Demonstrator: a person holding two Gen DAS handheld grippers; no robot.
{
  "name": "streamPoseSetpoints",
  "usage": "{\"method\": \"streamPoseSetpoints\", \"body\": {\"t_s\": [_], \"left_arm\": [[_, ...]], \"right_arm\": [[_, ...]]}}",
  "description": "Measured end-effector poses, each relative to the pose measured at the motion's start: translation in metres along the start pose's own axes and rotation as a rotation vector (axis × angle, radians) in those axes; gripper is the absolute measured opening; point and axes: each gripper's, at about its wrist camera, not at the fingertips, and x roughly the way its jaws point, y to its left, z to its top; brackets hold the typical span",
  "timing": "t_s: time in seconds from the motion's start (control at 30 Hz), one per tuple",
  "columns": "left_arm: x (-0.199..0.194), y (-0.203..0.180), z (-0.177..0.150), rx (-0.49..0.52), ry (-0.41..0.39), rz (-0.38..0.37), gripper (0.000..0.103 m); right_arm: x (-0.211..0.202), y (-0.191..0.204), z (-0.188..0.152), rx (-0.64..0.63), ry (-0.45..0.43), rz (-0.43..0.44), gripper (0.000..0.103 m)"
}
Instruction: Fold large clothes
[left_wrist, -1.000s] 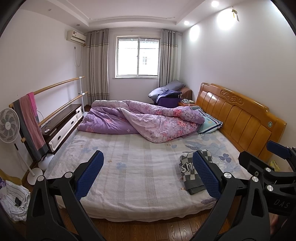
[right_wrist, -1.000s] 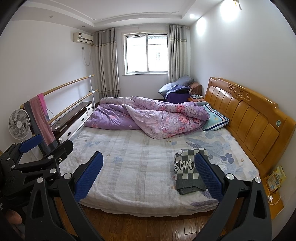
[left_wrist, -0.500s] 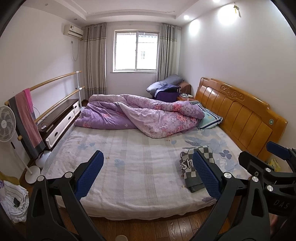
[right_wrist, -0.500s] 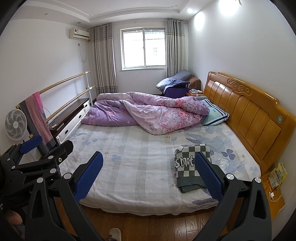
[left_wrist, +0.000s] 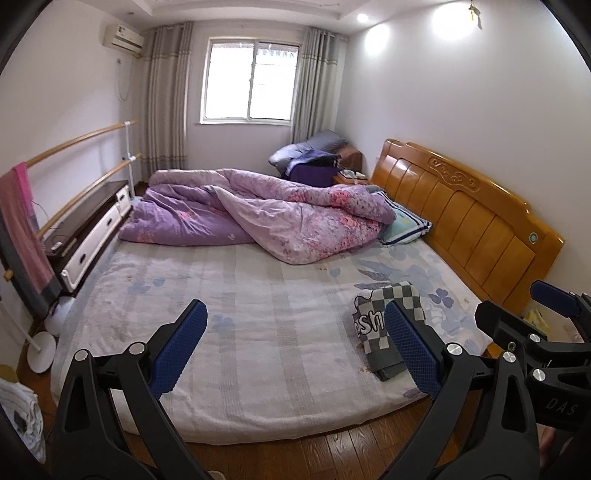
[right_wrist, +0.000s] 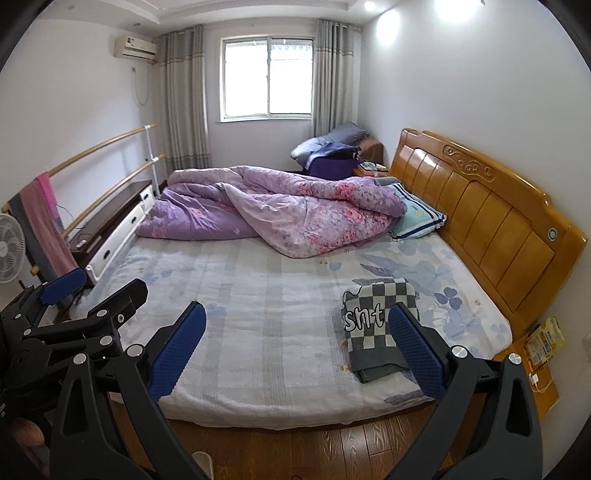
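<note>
A folded grey-and-white checkered garment (left_wrist: 380, 325) with white lettering lies near the right front corner of the bed (left_wrist: 258, 317); it also shows in the right wrist view (right_wrist: 373, 325). My left gripper (left_wrist: 291, 345) is open and empty, held off the bed's front edge. My right gripper (right_wrist: 295, 345) is open and empty, also back from the bed. The right gripper shows at the right edge of the left wrist view (left_wrist: 546, 325); the left gripper shows at the left of the right wrist view (right_wrist: 74, 310).
A crumpled purple floral duvet (left_wrist: 266, 214) fills the far half of the bed, with a pillow (left_wrist: 404, 223) by the wooden headboard (left_wrist: 469, 221). A low cabinet (left_wrist: 88, 236), towel rail and fan (right_wrist: 9, 249) stand left. Wooden floor (right_wrist: 295, 439) lies in front.
Both grippers have drawn back and tilted down, so more floor shows and the bed sits farther off. The folded garment has not moved. Both stay open.
</note>
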Motion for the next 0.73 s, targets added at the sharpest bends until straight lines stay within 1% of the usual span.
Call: {"method": "streamPoseSetpoints", "body": {"t_s": [0.07,0.17,0.27,0.37,0.47,0.57,0.67,0.73], "left_arm": [[0.016,0.022,0.009,-0.001,0.023,-0.025,0.097],[0.036,0.048,0.023,-0.003,0.047,-0.054,0.097],[0.056,0.083,0.036,0.003,0.072,-0.094,0.097],[0.071,0.116,0.048,0.009,0.079,-0.109,0.097],[0.086,0.148,0.057,-0.007,0.09,-0.12,0.097],[0.101,0.189,0.061,-0.036,0.104,-0.111,0.097],[0.119,0.238,0.054,-0.09,0.126,-0.071,0.097],[0.134,0.278,0.042,-0.135,0.16,-0.029,0.097]], "right_arm": [[0.012,0.013,0.008,0.015,0.02,-0.019,0.095],[0.031,0.043,0.023,0.005,0.044,-0.059,0.095],[0.046,0.07,0.035,0.006,0.061,-0.09,0.095],[0.065,0.097,0.047,0.013,0.082,-0.107,0.095],[0.085,0.128,0.059,0.001,0.096,-0.114,0.095],[0.109,0.16,0.067,-0.024,0.109,-0.106,0.095],[0.144,0.197,0.068,-0.056,0.14,-0.072,0.095],[0.176,0.229,0.063,-0.092,0.173,-0.041,0.095]]}}
